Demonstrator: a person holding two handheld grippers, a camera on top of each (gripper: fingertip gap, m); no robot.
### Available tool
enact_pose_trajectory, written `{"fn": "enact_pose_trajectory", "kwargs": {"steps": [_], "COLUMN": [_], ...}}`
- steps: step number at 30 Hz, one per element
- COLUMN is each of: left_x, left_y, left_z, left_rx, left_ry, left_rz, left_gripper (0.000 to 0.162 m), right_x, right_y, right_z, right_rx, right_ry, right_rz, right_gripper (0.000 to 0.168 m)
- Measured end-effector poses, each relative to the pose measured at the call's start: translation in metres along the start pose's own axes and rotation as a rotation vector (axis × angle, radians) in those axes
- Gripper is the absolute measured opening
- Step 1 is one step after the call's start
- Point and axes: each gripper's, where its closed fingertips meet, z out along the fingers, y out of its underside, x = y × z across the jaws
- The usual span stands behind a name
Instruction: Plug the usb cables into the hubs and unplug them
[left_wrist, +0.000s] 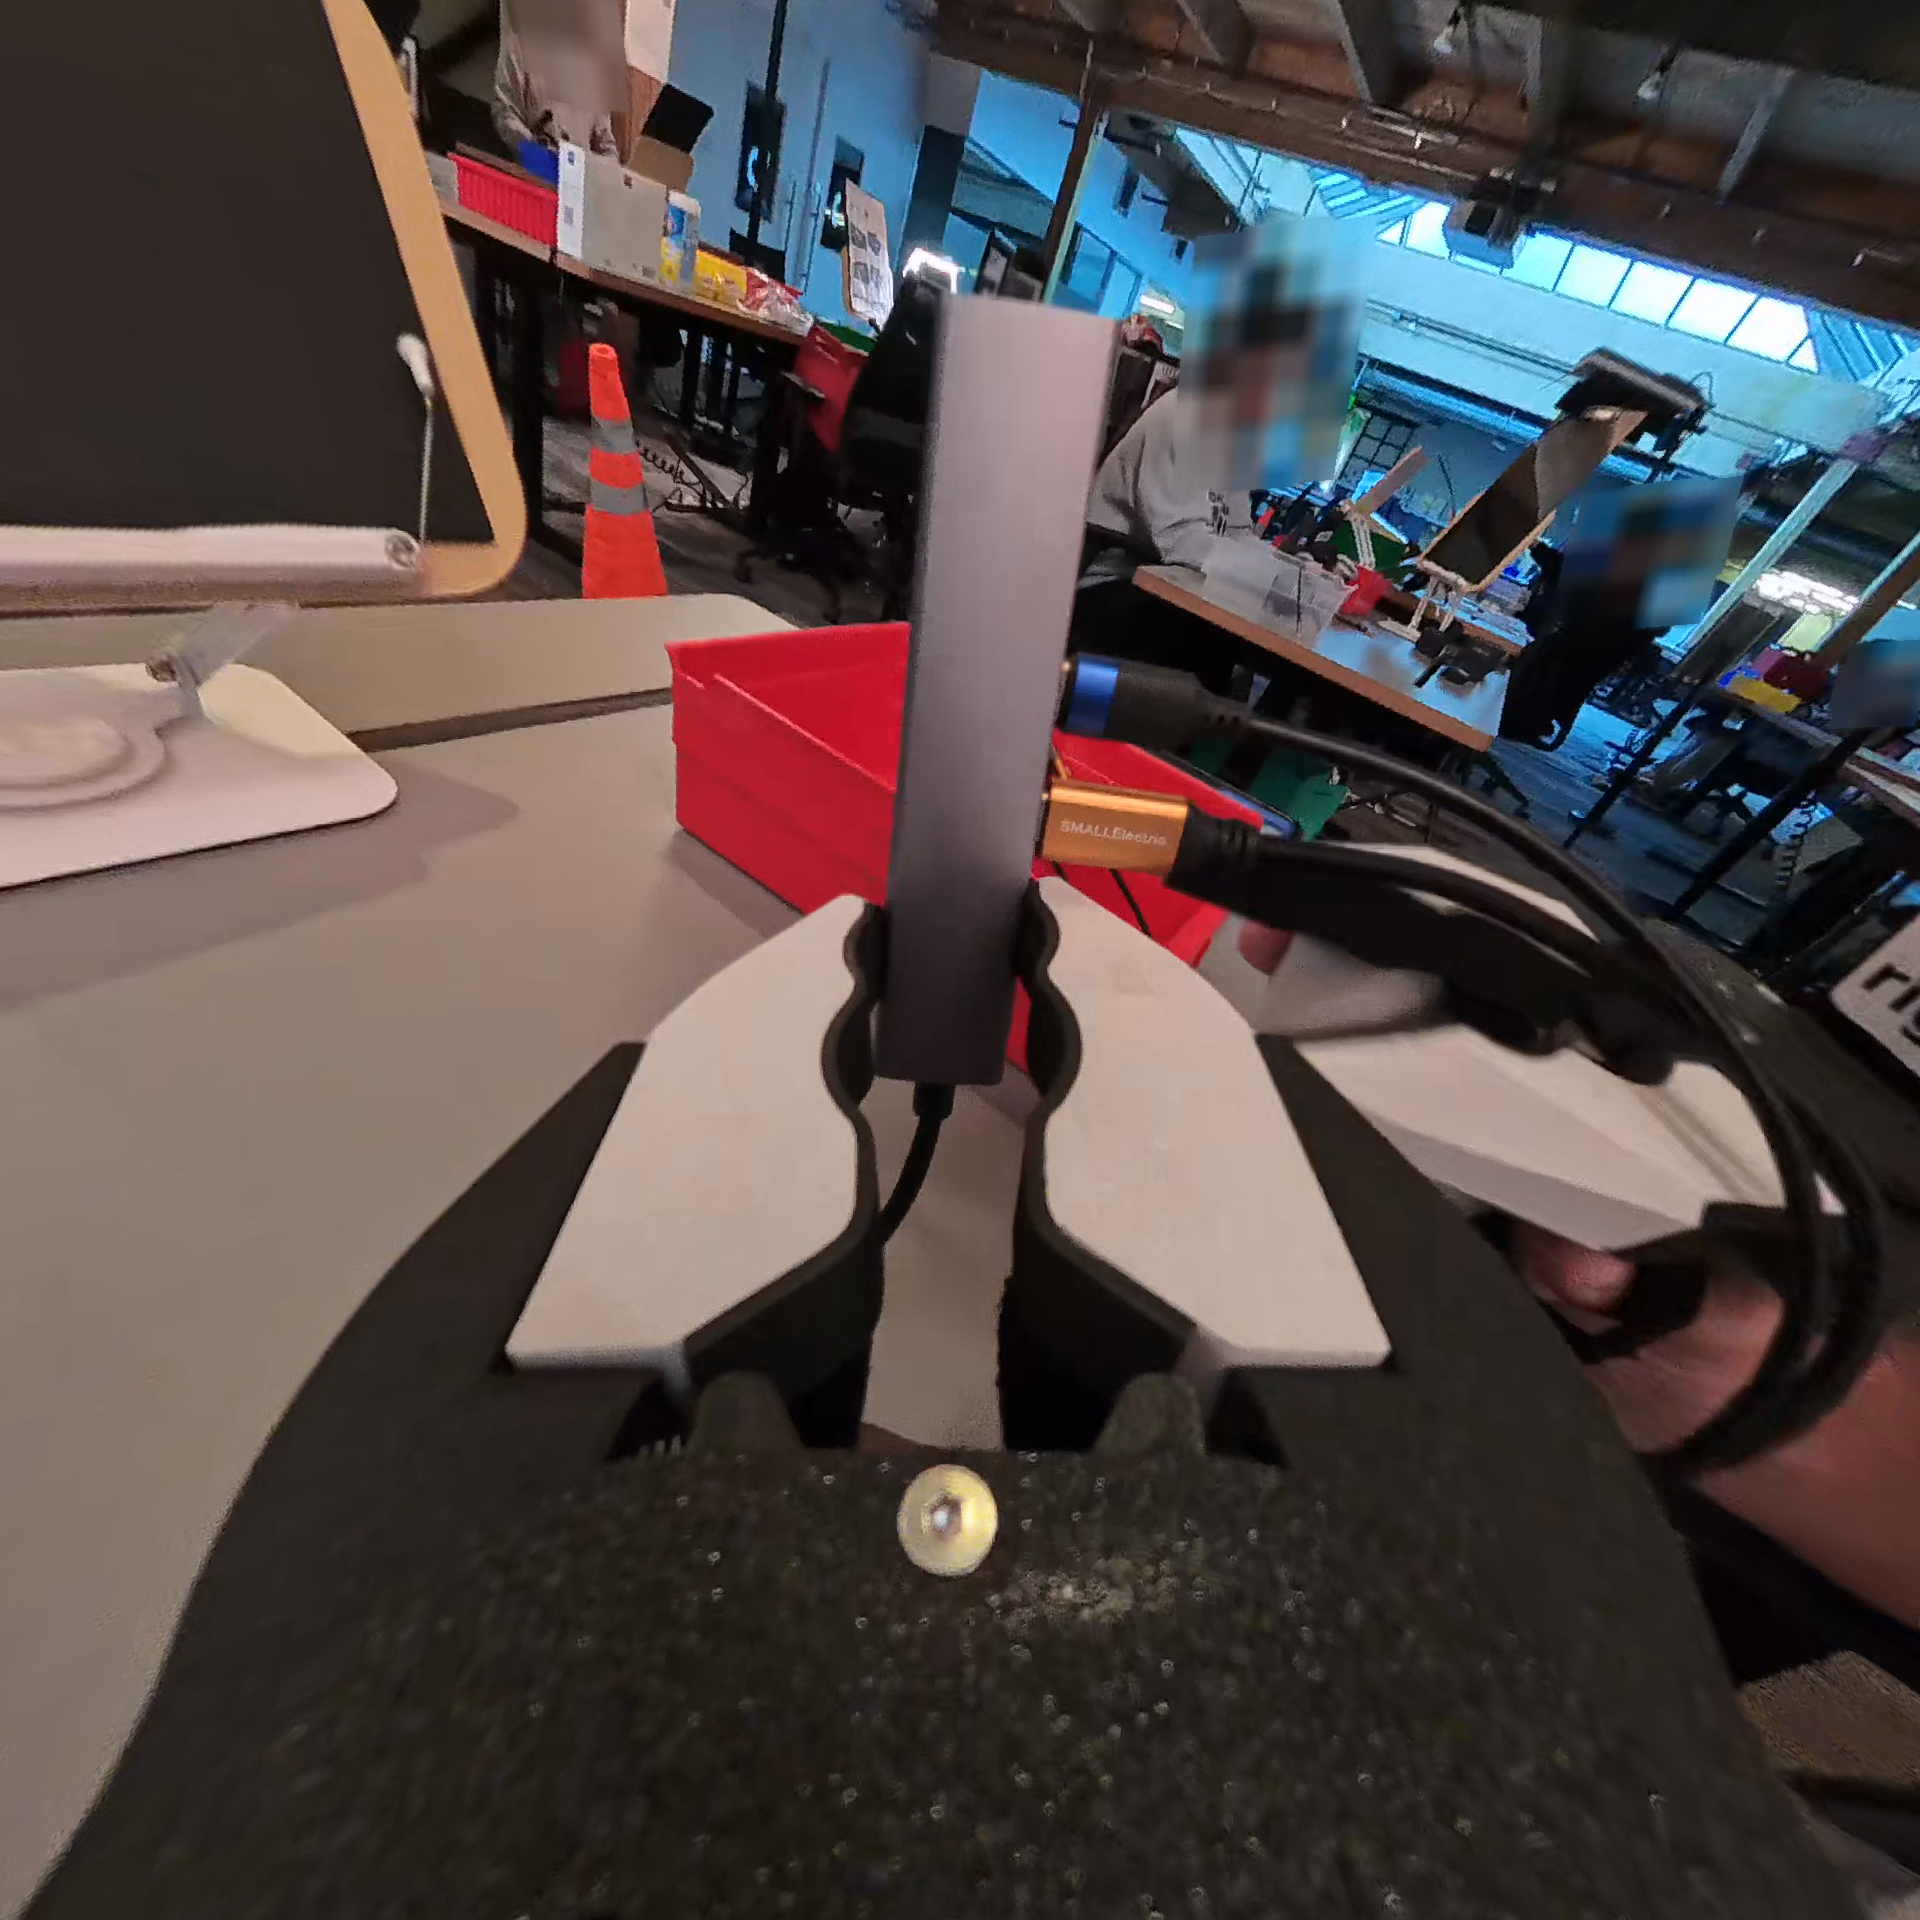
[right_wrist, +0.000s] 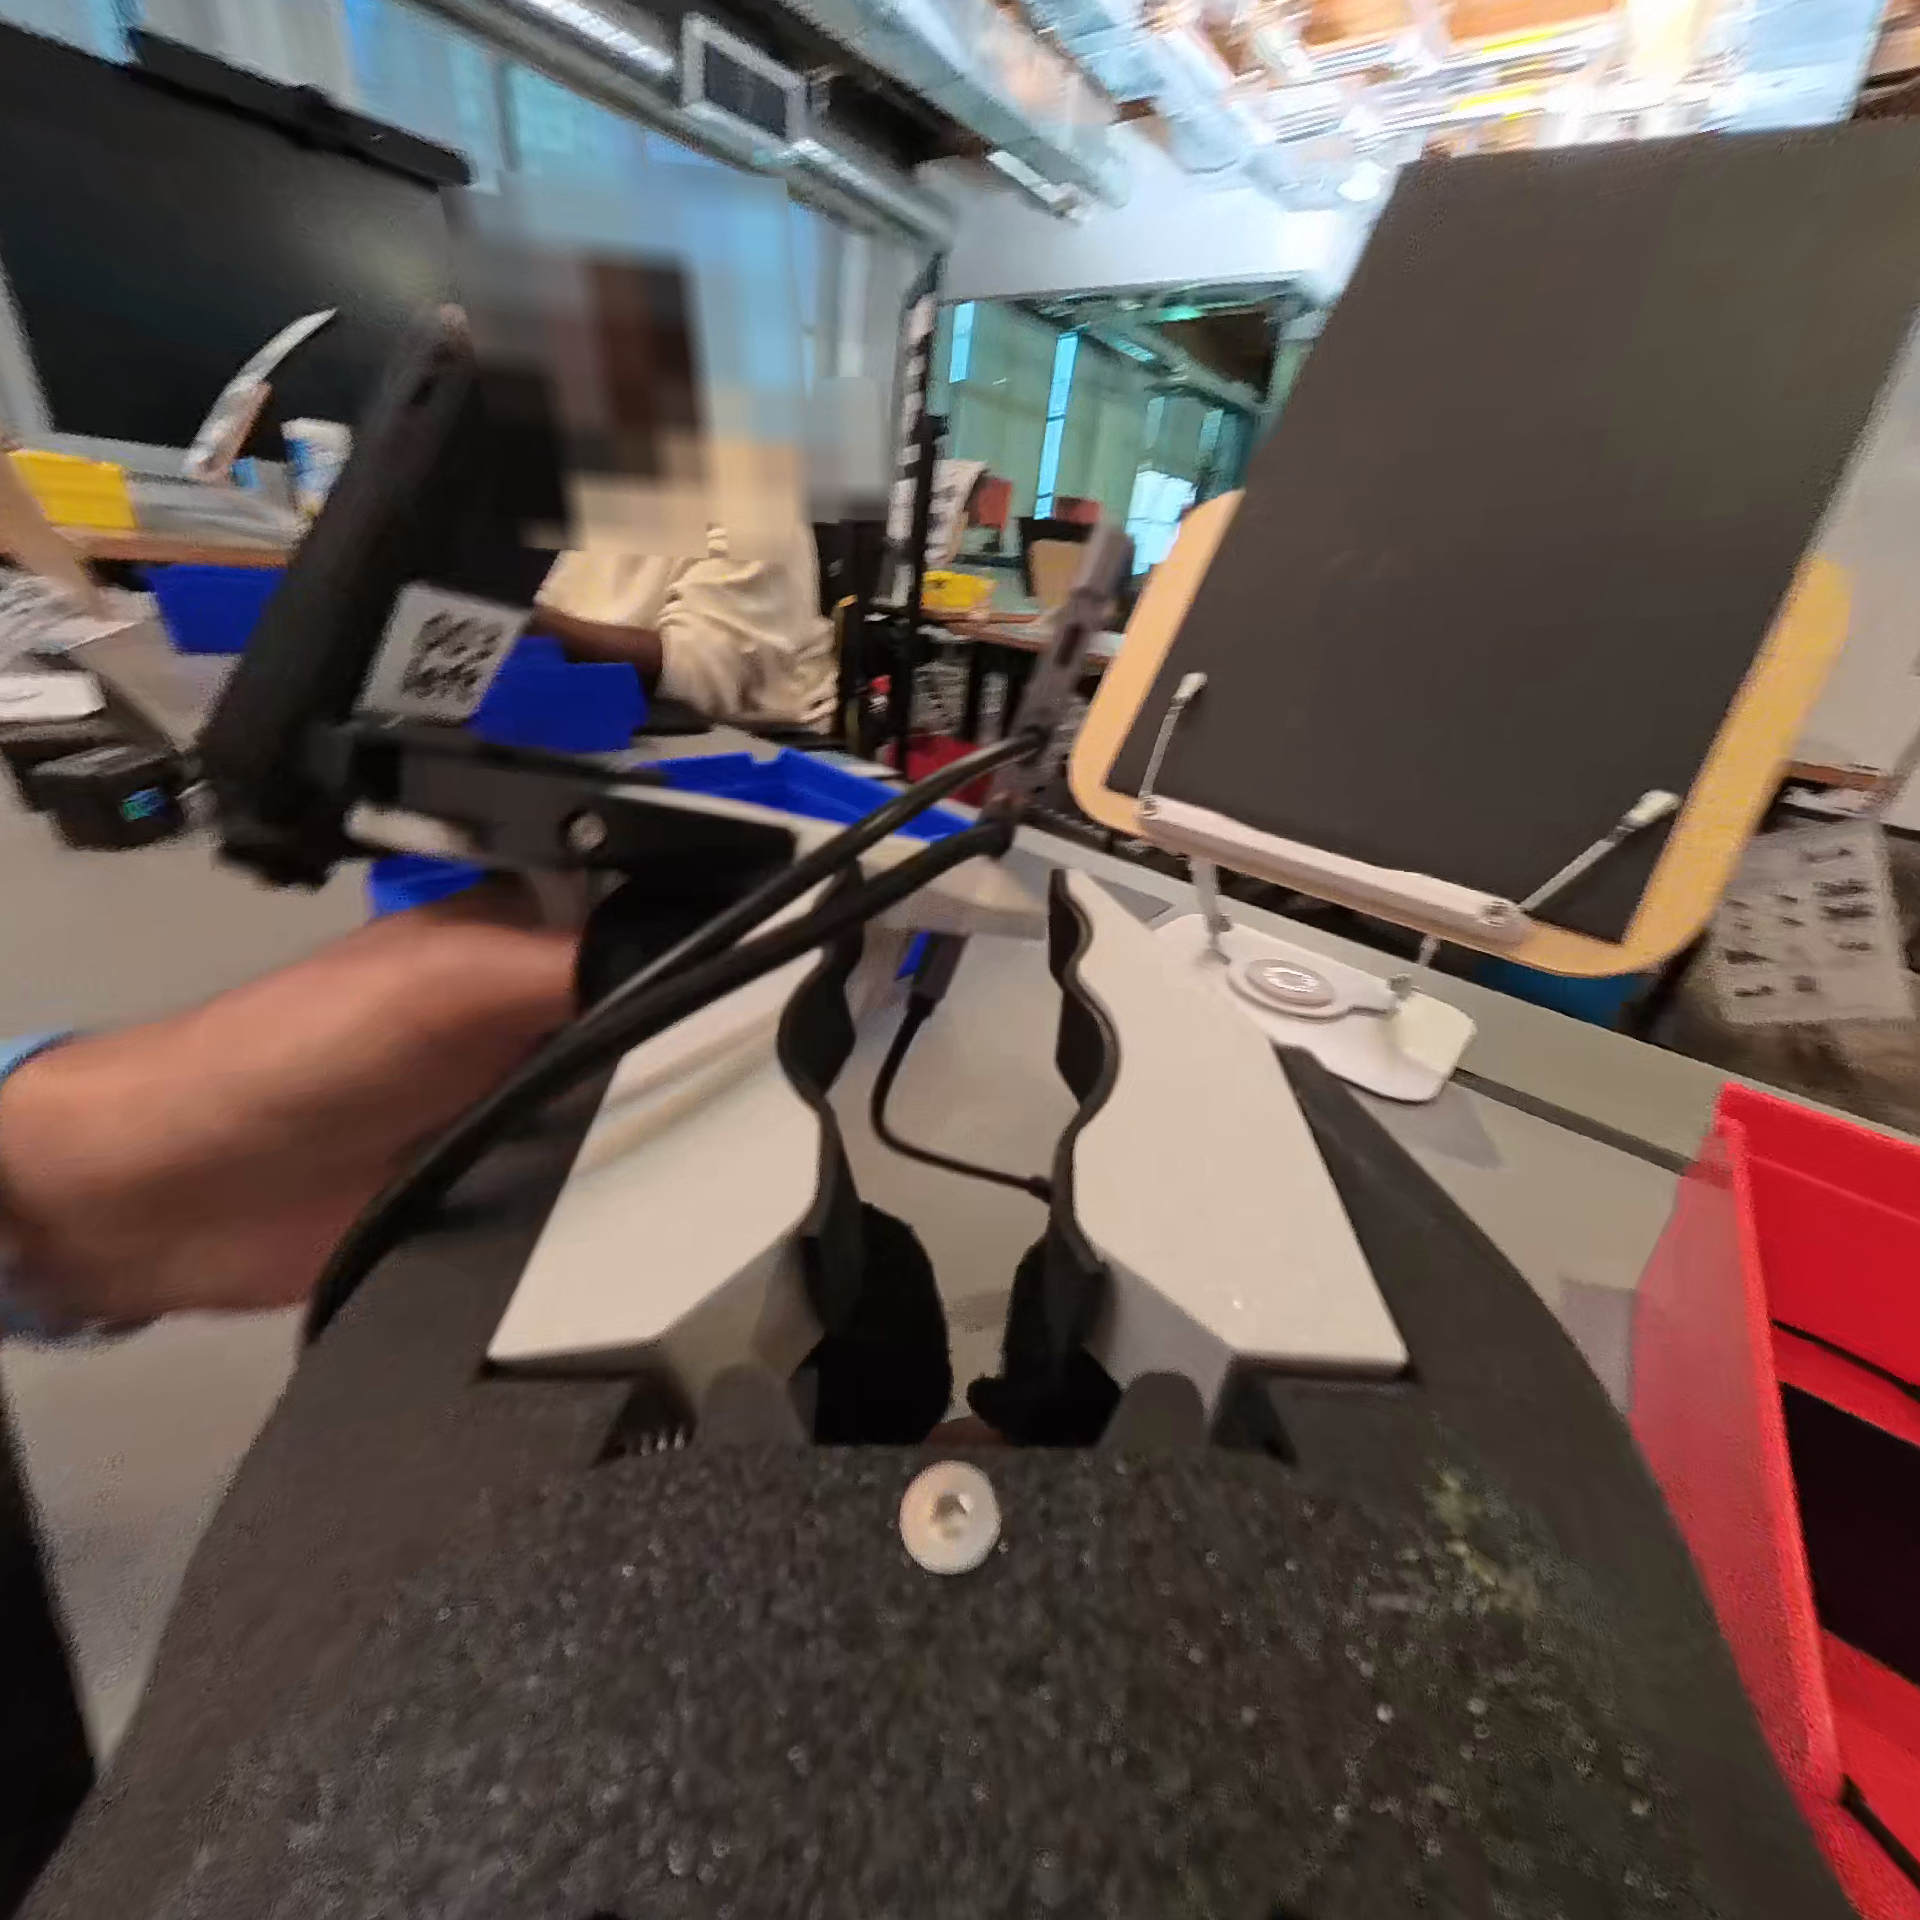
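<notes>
The left hand-held gripper (left_wrist: 948, 997) is clamped on the lower end of a slim grey hub (left_wrist: 992, 665), upright above the table (left_wrist: 312, 1091); holding it steady looks wise. Beyond, an orange plug (left_wrist: 1112, 831) sits in its side. The right hand-held gripper (right_wrist: 948, 997) stands apart, holding nothing, a thin black cable (right_wrist: 904, 1101) between its fingers.
</notes>
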Motion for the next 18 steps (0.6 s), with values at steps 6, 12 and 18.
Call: {"fn": "enact_pose_trajectory", "kwargs": {"steps": [6, 12, 18], "left_x": [0.007, 0.003, -0.007], "left_y": [0.016, 0.022, 0.023], "left_z": [0.002, 0.003, 0.002], "left_rx": [-0.002, -0.019, -0.020], "left_ry": [-0.038, -0.083, -0.059], "left_rz": [0.057, 0.038, -0.081], "left_gripper": [0.024, 0.024, 0.025], "right_x": [0.009, 0.010, 0.009], "right_y": [0.013, 0.019, 0.023], "right_z": [0.014, 0.016, 0.016], "right_rx": [-0.054, -0.099, -0.102], "right_ry": [0.034, 0.068, 0.103], "right_rz": [0.200, 0.214, 0.220], "right_gripper": [0.012, 0.006, 0.004]}}
